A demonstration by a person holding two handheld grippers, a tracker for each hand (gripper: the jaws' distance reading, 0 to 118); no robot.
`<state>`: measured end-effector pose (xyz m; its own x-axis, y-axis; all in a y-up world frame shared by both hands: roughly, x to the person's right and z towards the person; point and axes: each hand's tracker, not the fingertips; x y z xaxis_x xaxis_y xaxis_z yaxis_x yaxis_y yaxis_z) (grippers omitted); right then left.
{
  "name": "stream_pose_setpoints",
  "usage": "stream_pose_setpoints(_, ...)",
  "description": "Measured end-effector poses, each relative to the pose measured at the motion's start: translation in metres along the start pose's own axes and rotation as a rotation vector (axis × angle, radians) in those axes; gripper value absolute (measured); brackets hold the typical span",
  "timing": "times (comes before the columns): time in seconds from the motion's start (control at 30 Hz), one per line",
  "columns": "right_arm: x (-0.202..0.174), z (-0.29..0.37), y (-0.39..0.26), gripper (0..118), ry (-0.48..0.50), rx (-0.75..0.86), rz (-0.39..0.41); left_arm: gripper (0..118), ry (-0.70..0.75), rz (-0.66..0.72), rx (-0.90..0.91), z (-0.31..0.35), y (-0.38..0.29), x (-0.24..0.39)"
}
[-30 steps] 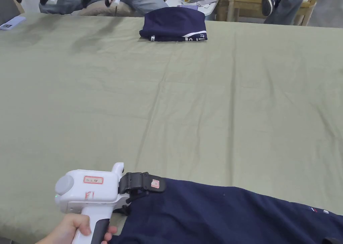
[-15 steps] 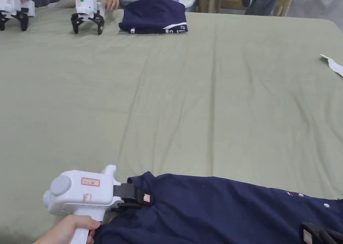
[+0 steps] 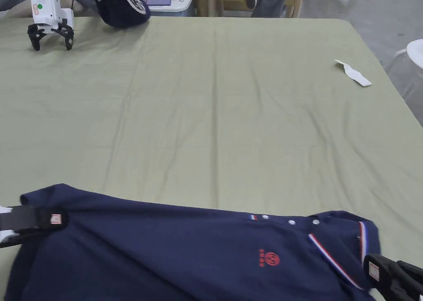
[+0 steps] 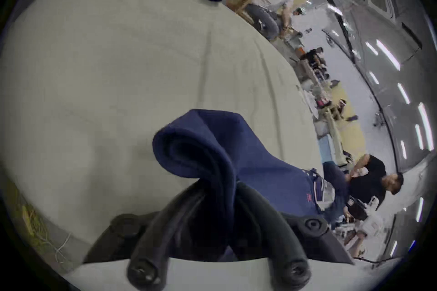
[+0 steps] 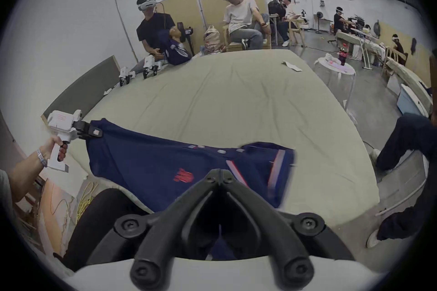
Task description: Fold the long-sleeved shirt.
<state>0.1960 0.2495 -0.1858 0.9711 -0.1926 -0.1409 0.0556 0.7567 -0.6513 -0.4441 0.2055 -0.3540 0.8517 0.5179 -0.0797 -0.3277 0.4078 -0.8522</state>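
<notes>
While stretched sideways along the near edge of the green-covered surface (image 3: 231, 107), navy long-sleeved shirt (image 3: 198, 256) lies mostly flat, front up: red emblem on the chest, small white buttons along the placket, striped red-white-blue collar trim at the right end. Hem end bunched into a rolled fold where pinched, as seen in the left gripper view.

Left tongs (image 3: 49, 222) reaching in level from the left edge, both jaws closed on the shirt's hem corner; in the right gripper view, white body of the tool gripped from below by the left hand (image 5: 55, 146), wrist off the surface's side. Right tongs (image 5: 220, 174) coming in from the near right corner, jaw tips pressed together with navy cloth between them near the collar; black tip also visible low right in the head view.

Shirt's lower part hanging past the near edge. Beyond it, wide open cloth running to the far side. Far left corner: another white gripper (image 3: 48, 21) standing on its jaws, beside a dark bundled garment (image 3: 120, 4). Far right: white paper strip (image 3: 353, 73) near the right edge.
</notes>
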Motion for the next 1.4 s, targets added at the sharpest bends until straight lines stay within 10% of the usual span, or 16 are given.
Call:
stream_pose_setpoints(0.3,0.009,0.011,-0.007,1,0.020,0.030,-0.030,3,0.180,0.112,-0.022,0.054,0.039,-0.013)
stream_pose_setpoints(0.87,0.066,0.060,-0.034,1,-0.033,0.110,-0.183,5,-0.240,-0.176,-0.508,-0.125,-0.067,0.339)
stream_pose_setpoints(1.03,0.084,0.072,-0.043,1,-0.065,0.101,-0.234,59,-0.306,-0.155,-0.513,-0.179,-0.107,0.387)
stream_pose_setpoints(1.33,0.103,0.071,-0.049,1,-0.092,0.095,-0.276,57,-0.683,-0.122,-0.239,-0.078,-0.065,0.336)
stream_pose_setpoints(1.4,0.103,0.066,-0.049,1,-0.081,0.089,-0.285,33,-0.625,-0.175,-0.121,-0.054,-0.049,0.309)
